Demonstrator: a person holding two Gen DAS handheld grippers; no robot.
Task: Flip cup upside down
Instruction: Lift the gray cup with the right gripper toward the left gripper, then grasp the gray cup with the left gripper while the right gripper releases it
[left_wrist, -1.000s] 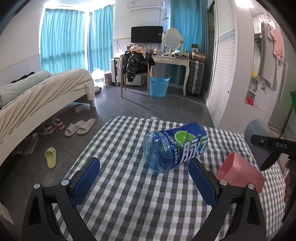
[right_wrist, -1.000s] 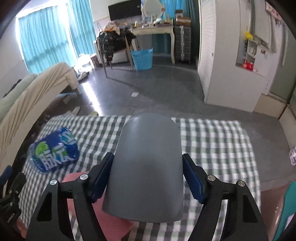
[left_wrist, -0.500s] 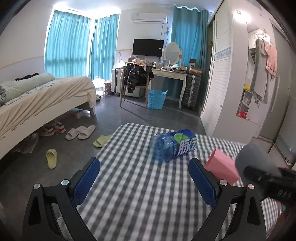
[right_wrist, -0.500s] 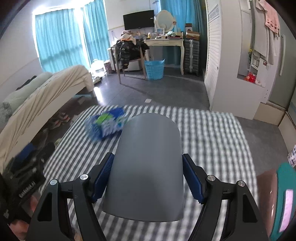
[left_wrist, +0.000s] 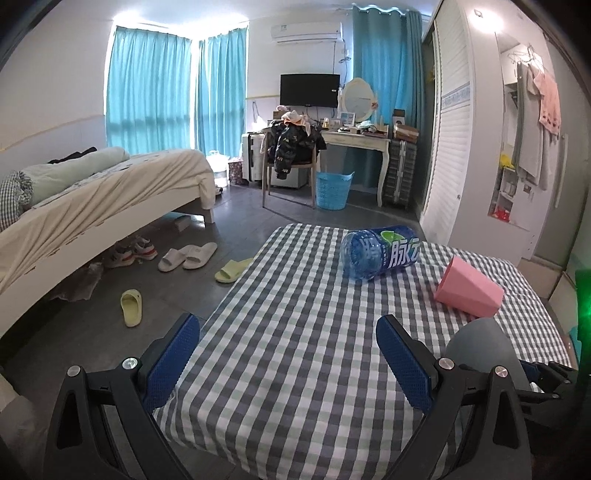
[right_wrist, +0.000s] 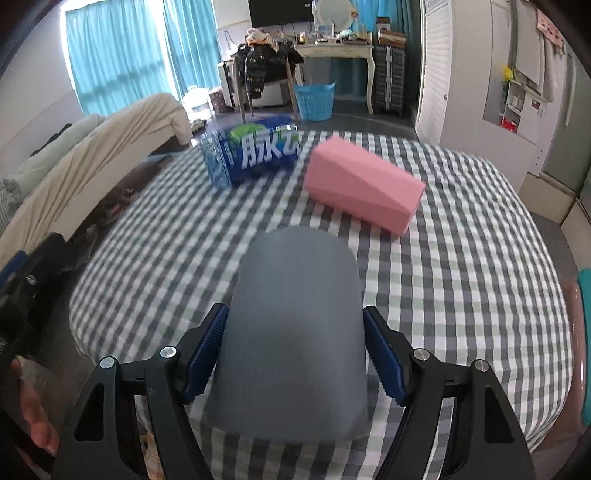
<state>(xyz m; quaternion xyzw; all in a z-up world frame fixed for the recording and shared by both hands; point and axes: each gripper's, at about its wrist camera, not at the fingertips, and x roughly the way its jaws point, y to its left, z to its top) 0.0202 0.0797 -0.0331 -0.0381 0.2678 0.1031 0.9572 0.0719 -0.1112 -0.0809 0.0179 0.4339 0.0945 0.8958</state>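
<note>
Grey cup in left wrist view: half hidden behind left tool's finger; the right tool holding it mostly cut off. Right wrist view: cup rim blurred, bottle label smeared, tabletop near edge cropped.

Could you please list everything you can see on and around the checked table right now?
Grey cup: one, grey, clamped between the right gripper's pads at the near edge of the table.
Pink cup: one, pink, faceted, lying on its side beyond the grey cup.
Bottle: one, blue with a green and white label, lying on its side to the left of the pink cup.
Table: one, covered in grey, white and pale green check.
Basket: one, blue, on the floor by the desk.
Slippers: one white pair and two loose yellow-green ones, on the floor by the bed.
Left gripper: one, black with blue pads, open, holding nothing.
Right gripper: one, black with blue pads, shut on the grey cup.
</note>
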